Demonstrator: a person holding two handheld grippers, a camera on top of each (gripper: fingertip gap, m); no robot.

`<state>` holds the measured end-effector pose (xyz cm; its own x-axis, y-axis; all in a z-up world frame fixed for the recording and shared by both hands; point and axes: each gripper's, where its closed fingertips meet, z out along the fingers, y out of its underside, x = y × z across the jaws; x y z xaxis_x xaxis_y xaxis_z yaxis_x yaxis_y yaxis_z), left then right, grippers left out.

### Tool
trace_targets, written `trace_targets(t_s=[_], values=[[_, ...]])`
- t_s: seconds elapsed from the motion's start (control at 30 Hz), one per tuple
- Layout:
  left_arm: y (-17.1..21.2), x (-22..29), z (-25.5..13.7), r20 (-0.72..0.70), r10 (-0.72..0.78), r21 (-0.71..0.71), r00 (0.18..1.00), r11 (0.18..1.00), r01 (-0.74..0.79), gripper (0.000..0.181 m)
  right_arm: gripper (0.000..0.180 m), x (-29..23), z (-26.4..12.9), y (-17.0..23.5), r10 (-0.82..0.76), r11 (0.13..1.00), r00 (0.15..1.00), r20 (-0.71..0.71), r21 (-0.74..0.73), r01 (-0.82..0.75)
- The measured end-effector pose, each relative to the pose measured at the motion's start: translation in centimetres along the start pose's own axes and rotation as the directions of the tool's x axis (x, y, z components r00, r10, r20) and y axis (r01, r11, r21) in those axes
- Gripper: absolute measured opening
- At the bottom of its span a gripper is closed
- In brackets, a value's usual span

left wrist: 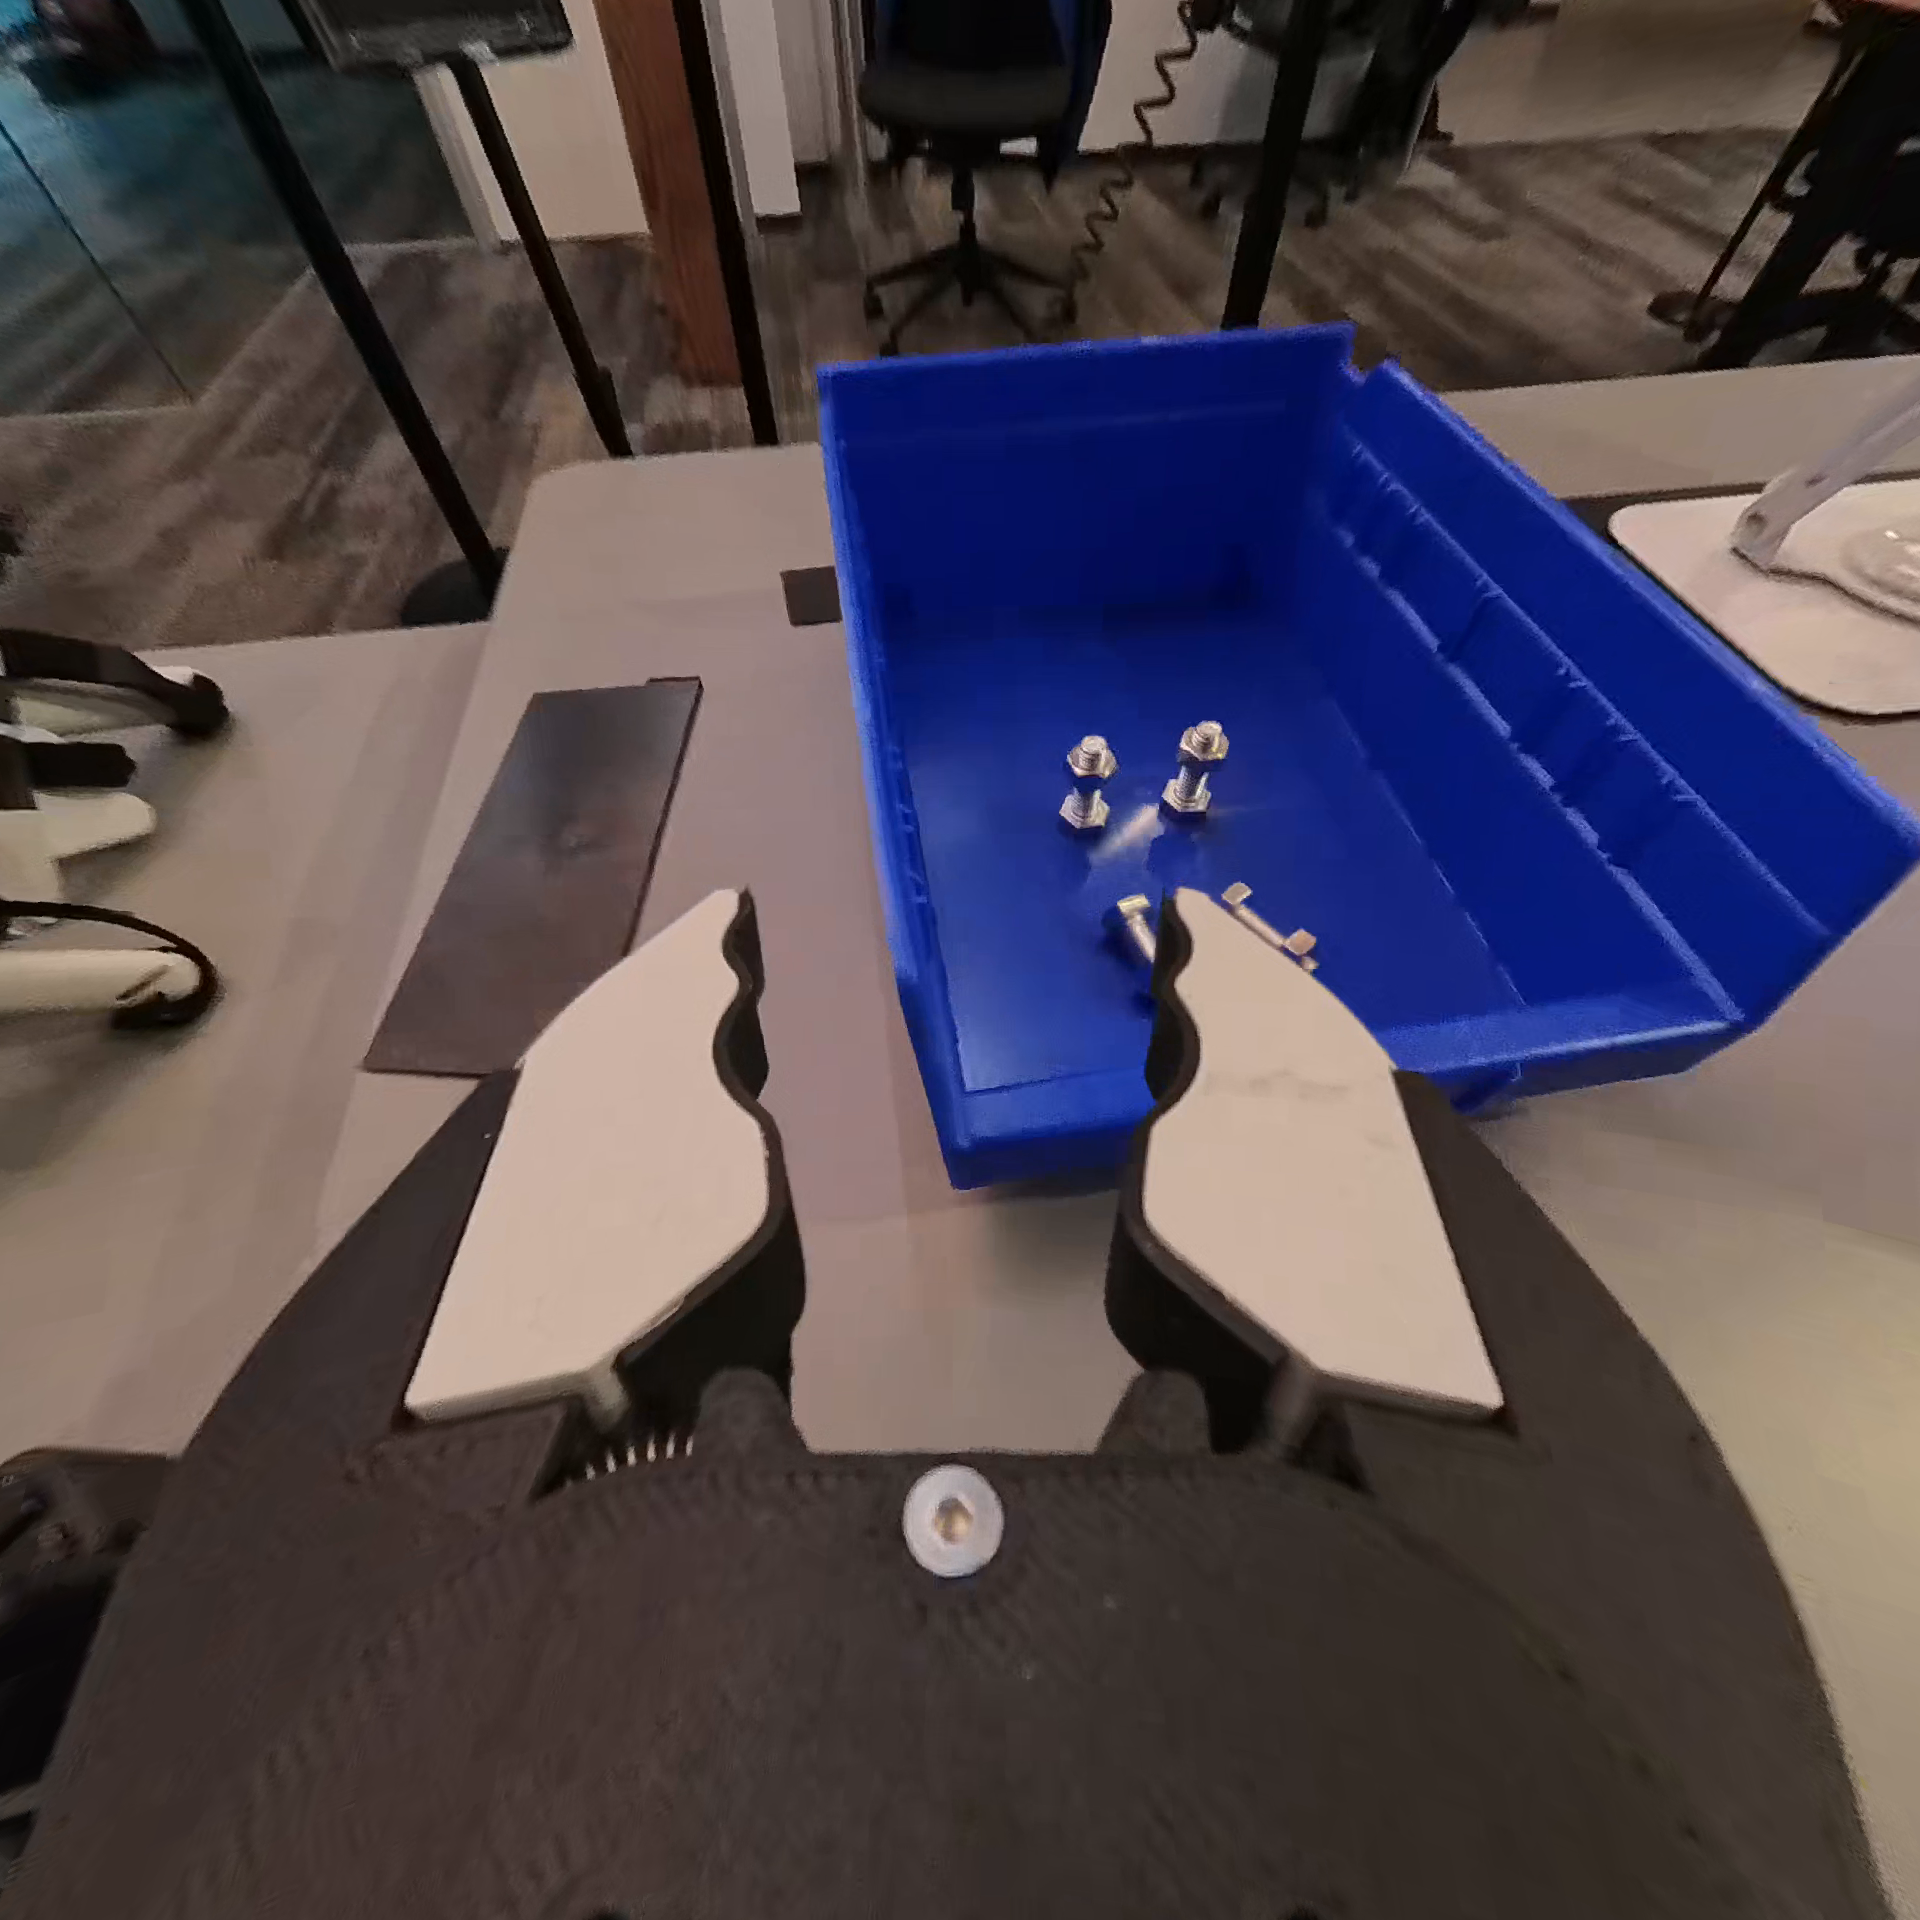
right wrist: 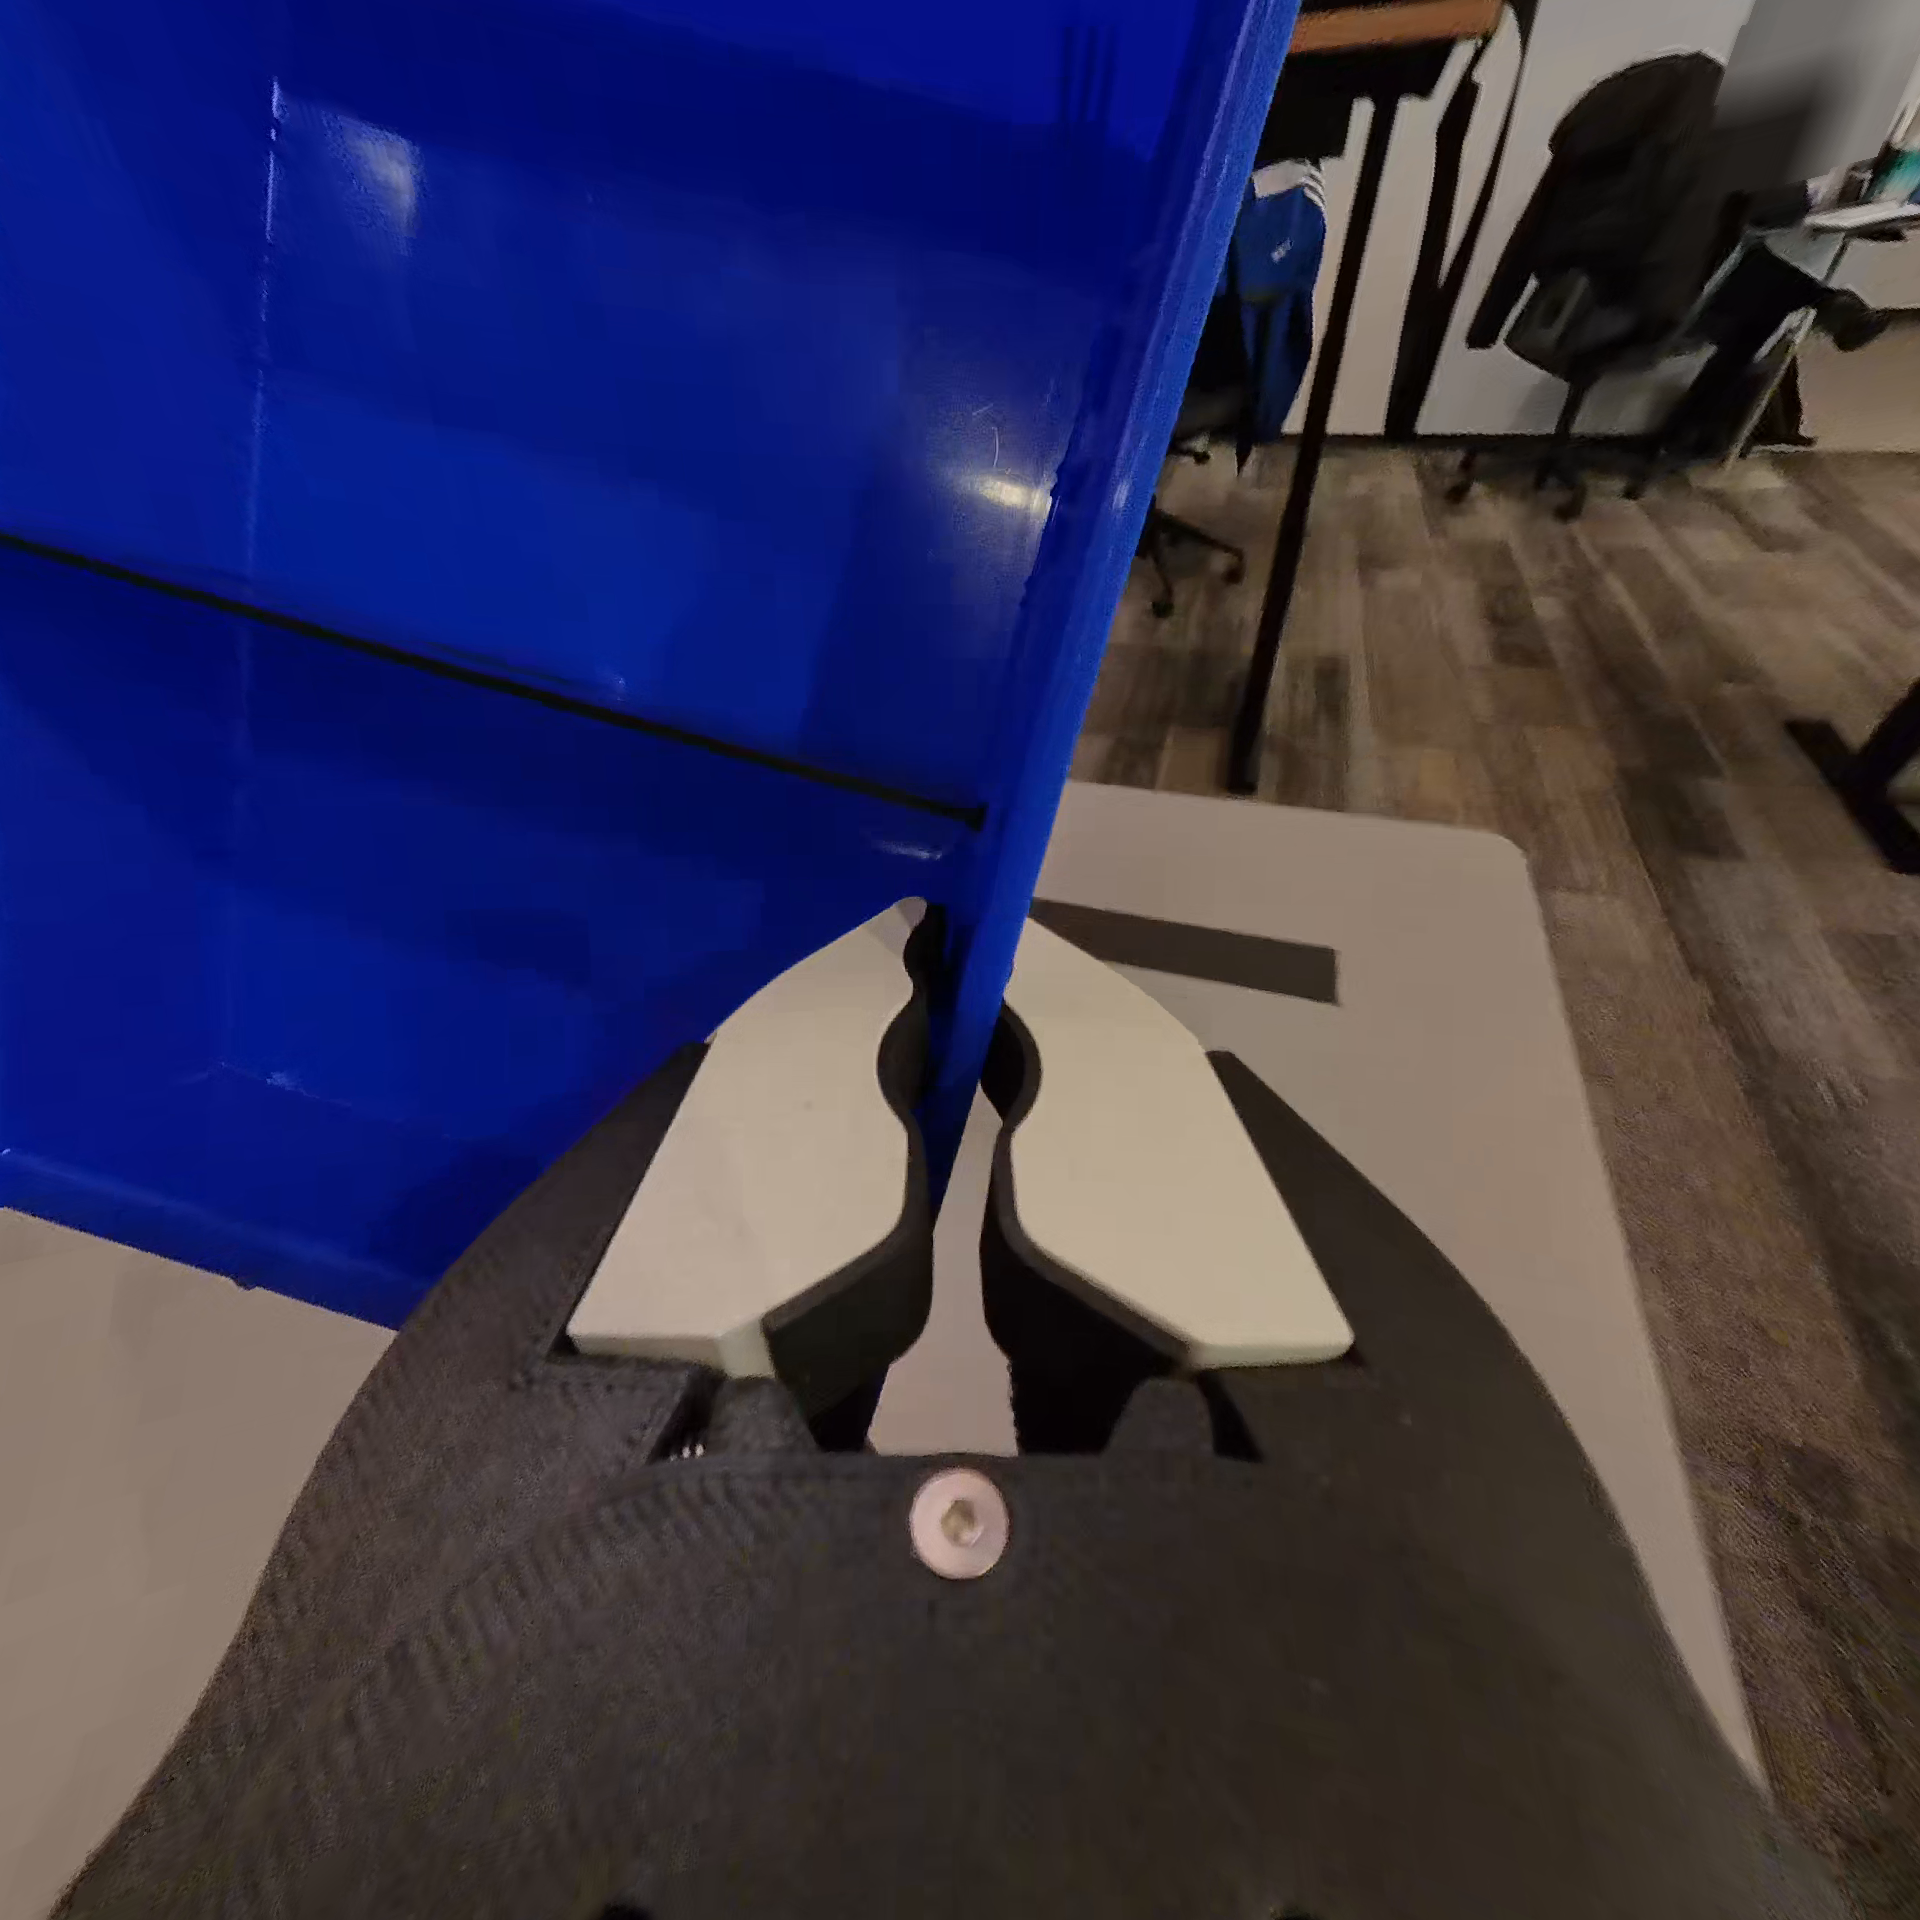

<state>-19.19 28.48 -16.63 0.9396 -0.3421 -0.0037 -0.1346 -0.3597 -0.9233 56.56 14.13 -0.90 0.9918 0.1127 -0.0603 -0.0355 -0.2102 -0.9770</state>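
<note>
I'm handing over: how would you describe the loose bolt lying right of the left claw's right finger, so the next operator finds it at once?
Look inside the open blue plastic bin on the grey table. Near its front end, beside the left claw, lies a small silver bolt. Unlike the two upright nut-and-bolt pairs farther back, it lies flat.

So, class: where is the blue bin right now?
The blue bin sits on the grey table, right of the dark sheet; the right hand-held gripper clamps its wall.
</note>
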Motion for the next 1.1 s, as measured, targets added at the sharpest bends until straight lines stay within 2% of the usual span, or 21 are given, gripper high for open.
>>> trace_targets(t_s=[0.13, 0.2, 0.27, 0.4, 0.5, 0.63, 0.87, 1.0, 1.1], values=[[0.7, 0.6, 1.5, -0.070, -0.053, -0.032, 0.996, 0.998, 0.051, 0.054, 0.005, 5.0, -1.0, 3.4, -0.013, 0.991, 0.998, -0.054, -0.135, 0.006], [1.0, 0.5, 2.2, -0.068, -0.057, -0.046, 0.996, 0.997, 0.054, 0.054, 0.005, 7.1, -1.0, 5.4, -0.027, 0.979, 0.998, -0.063, -0.201, 0.013], [1.6, 1.3, 2.9, -0.123, -0.103, -0.067, 0.987, 0.993, 0.095, 0.054, 0.005, 8.9, -0.7, 7.6, -0.010, 0.962, 0.998, -0.063, -0.272, -0.007], [2.1, 1.5, 3.7, -0.116, -0.105, -0.069, 0.988, 0.993, 0.097, 0.055, 0.005, 12.2, 0.5, 11.2, 0.036, 0.920, 0.997, -0.073, -0.386, -0.062], [2.3, 1.1, 4.3, -0.106, -0.127, -0.061, 0.986, 0.991, 0.121, 0.045, 0.005, 13.8, 1.8, 13.5, 0.051, 0.870, 0.997, -0.058, -0.488, -0.073], [2.8, 0.9, 5.1, -0.092, -0.135, -0.077, 0.986, 0.989, 0.129, 0.039, 0.005, 15.0, 4.1, 15.7, 0.037, 0.789, 0.999, -0.038, -0.612, -0.052], [2.7, 0.6, 5.1, -0.073, -0.179, -0.067, 0.981, 0.982, 0.174, 0.009, 0.005, 15.6, 7.6, 17.7, 0.004, 0.653, 1.000, 0.008, -0.757, 0.003], [2.8, 1.0, 5.1, -0.047, -0.139, -0.095, 0.989, 0.986, 0.134, 0.005, 0.005, 15.8, 8.8, 18.6, 0.022, 0.571, 1.000, 0.004, -0.821, -0.010], [2.8, 1.4, 5.1, -0.054, -0.133, -0.098, 0.990, 0.987, 0.128, 0.004, 0.005, 16.3, 9.4, 18.6, 0.026, 0.560, 1.000, -0.001, -0.828, -0.015]])
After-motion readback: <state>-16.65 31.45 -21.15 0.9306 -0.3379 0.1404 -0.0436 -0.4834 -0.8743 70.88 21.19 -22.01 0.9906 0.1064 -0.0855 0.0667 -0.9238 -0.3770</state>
